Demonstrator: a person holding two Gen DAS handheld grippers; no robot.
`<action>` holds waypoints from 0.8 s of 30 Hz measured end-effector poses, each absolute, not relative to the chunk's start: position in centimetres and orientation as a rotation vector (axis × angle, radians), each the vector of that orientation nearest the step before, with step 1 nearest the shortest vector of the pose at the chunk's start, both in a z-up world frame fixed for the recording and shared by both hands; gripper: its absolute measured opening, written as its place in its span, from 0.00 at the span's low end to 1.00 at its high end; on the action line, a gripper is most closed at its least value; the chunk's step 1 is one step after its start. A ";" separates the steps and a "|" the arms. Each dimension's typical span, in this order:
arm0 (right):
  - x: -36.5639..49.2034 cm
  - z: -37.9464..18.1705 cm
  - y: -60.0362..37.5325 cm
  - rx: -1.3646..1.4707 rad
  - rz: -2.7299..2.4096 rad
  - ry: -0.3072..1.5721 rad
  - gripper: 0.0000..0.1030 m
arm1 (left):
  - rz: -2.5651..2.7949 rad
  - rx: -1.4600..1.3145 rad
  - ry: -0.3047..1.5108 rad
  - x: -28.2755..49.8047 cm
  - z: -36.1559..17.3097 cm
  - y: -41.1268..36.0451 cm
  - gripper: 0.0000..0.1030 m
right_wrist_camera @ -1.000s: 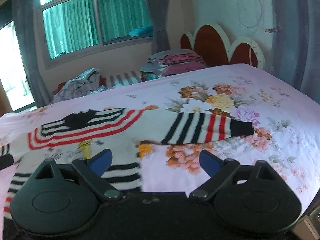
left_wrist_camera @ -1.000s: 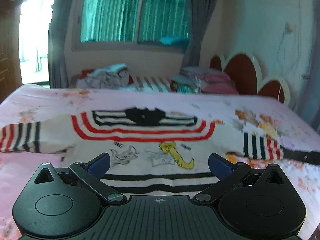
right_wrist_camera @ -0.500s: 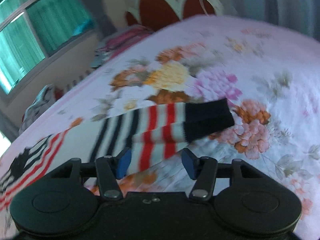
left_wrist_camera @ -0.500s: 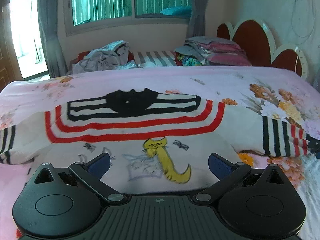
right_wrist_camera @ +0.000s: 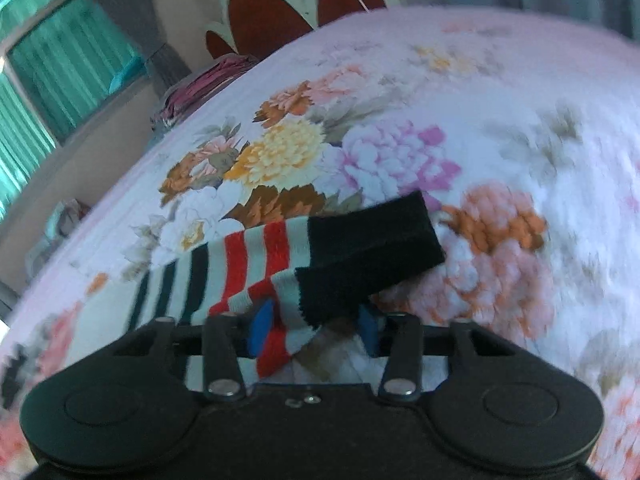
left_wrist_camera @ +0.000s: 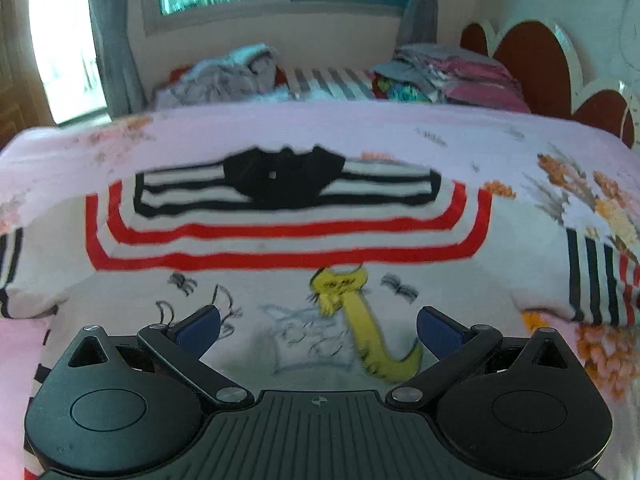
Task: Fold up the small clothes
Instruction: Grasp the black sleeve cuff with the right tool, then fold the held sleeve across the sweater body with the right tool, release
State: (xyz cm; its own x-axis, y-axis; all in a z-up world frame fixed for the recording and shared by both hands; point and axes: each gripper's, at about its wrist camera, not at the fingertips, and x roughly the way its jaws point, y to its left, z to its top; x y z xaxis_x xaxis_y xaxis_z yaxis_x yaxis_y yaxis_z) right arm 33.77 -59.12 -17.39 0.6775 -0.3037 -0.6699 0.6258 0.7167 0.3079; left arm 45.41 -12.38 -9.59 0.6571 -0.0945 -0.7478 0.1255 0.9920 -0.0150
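A small cream sweater [left_wrist_camera: 280,240] with red and black stripes, a black collar and a yellow cat print lies spread flat on the floral bedspread. My left gripper [left_wrist_camera: 318,330] is open and empty, hovering low over the sweater's chest. In the right wrist view the sweater's right sleeve [right_wrist_camera: 256,264] ends in a black cuff [right_wrist_camera: 368,248]. My right gripper [right_wrist_camera: 314,330] has its blue pads closing around the striped sleeve edge just behind the cuff, with the fabric bunched between them.
The pink floral bedspread [right_wrist_camera: 460,120] covers the whole bed. A heap of loose clothes [left_wrist_camera: 224,76] and a stack of folded clothes [left_wrist_camera: 448,76] lie at the far edge by the window. The red scalloped headboard [left_wrist_camera: 532,64] stands at the right.
My right gripper moved right and down to the sleeve cuff and narrowed its jaws onto the sleeve. My left gripper moved forward and lower over the sweater's chest, still open.
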 end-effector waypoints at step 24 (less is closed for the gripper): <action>47.7 -15.3 -22.9 -0.027 0.190 0.785 0.08 | -0.013 -0.092 0.816 48.9 -11.1 8.1 1.00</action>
